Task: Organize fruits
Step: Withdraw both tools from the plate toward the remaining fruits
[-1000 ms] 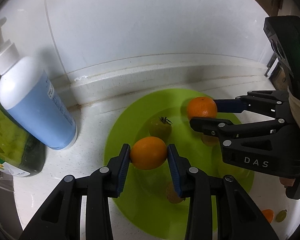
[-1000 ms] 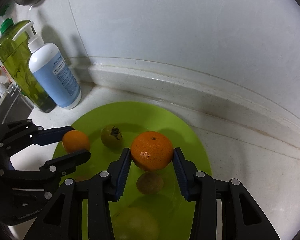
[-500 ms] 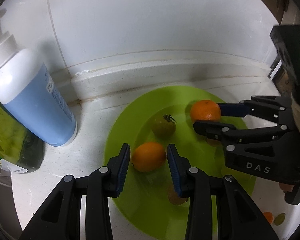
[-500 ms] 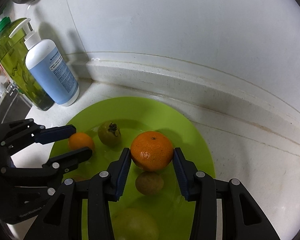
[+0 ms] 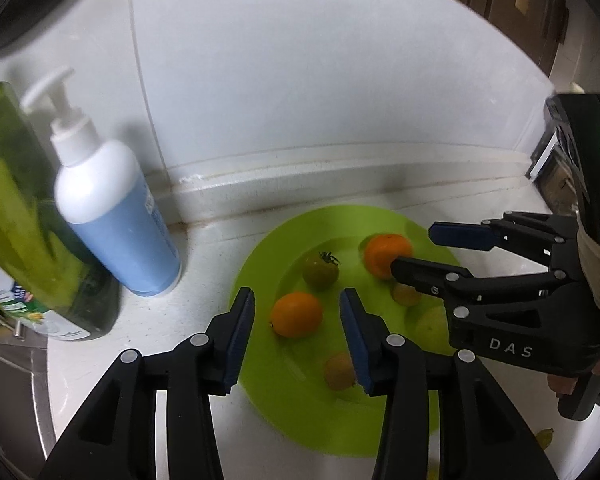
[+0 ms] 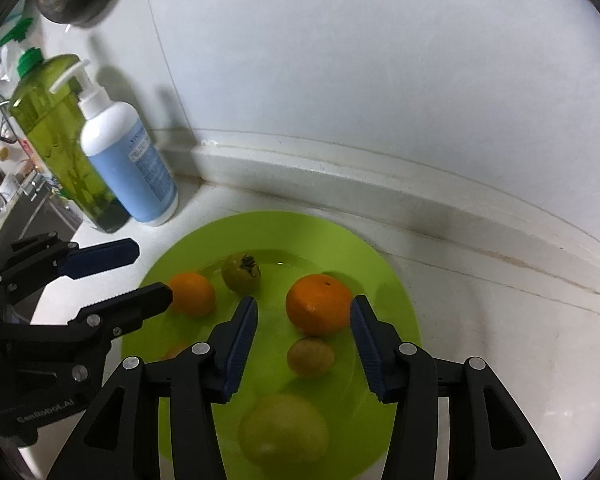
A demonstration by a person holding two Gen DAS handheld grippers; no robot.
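The green plate carries two oranges. The smaller orange lies between the left claw pads, the bigger orange between the right claw pads. Both claws have just been opening and grip nothing.

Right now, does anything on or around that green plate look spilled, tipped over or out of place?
Mostly no: the fruit sits on the round lime-green plate, nothing spilled, and the white pump bottle of blue liquid stands upright. One oddity: a small yellowish fruit lies on the white counter, off the plate.
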